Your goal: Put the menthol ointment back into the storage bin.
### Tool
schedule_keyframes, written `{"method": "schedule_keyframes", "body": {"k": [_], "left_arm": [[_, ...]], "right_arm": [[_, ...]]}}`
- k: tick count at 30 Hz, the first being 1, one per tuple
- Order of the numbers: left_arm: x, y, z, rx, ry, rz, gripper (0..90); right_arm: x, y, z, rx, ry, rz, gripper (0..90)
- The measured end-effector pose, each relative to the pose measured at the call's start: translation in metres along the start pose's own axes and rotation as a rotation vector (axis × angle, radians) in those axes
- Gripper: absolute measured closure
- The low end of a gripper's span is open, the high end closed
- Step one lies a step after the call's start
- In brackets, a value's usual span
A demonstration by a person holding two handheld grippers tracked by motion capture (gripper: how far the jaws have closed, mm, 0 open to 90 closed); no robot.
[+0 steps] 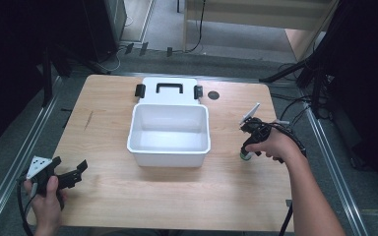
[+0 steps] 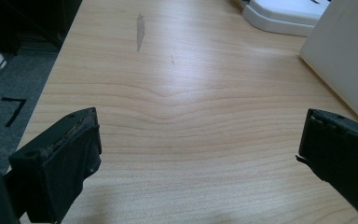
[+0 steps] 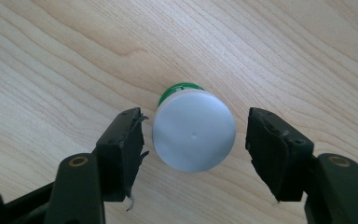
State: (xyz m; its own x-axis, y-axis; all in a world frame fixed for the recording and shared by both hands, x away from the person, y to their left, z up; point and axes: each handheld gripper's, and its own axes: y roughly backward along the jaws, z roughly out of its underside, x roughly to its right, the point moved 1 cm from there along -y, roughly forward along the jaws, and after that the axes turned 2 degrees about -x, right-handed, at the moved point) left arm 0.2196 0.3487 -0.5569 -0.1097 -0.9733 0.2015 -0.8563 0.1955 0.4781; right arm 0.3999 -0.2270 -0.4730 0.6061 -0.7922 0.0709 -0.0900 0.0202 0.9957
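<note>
- Right gripper (image 3: 193, 140): pointed down at the table (image 1: 177, 196), jaws either side of a small bottle (image 3: 193, 135) with a white cap and a green body.
- Right jaw state: part open. A narrow gap shows between each pad and the cap in the right gripper view; neither pad presses on it. The bottle is between the jaws, not gripped.
- Bottle position: upright on the wood, directly below the right gripper and centred between its jaws. In the high view the bottle (image 1: 246, 156) shows just under the right hand (image 1: 270, 145), its green base visible.
- Left gripper (image 2: 198, 154): jaws wide apart with bare wood between them; nothing held, nothing touched. In the high view the left gripper (image 1: 76, 172) lies low near the table's near edge, held by the left hand (image 1: 47, 196), the grey plate on its top.
- White bin (image 1: 170, 132): open, well apart from the bottle, lying beyond the inner side of the right gripper. Ahead and to one side of the left gripper, its wall (image 2: 349, 51) shows at the edge of the left gripper view.
- White lid (image 1: 163, 90): black handle and two black clasps, lying flat just beyond the bin, touching or nearly touching its far rim.
- Dark round mark (image 1: 213, 95): on the tabletop beside the lid, far ahead of the right gripper.
</note>
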Motion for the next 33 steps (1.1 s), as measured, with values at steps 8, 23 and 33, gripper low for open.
{"method": "schedule_keyframes", "body": {"k": [8, 23, 33], "left_arm": [[0.0, 0.0, 0.0, 0.0, 0.001, 0.0, 0.0], [0.0, 0.0, 0.0, 0.004, -0.002, 0.0, 0.0], [0.001, 0.001, 0.0, 0.015, -0.011, 0.001, 0.0]], "right_arm": [[-0.003, -0.006, -0.005, -0.03, -0.022, -0.002, 46.6], [-0.007, 0.022, -0.015, 0.012, 0.03, -0.008, 51.6], [-0.018, 0.059, -0.029, 0.054, 0.087, -0.023, 51.7]]}}
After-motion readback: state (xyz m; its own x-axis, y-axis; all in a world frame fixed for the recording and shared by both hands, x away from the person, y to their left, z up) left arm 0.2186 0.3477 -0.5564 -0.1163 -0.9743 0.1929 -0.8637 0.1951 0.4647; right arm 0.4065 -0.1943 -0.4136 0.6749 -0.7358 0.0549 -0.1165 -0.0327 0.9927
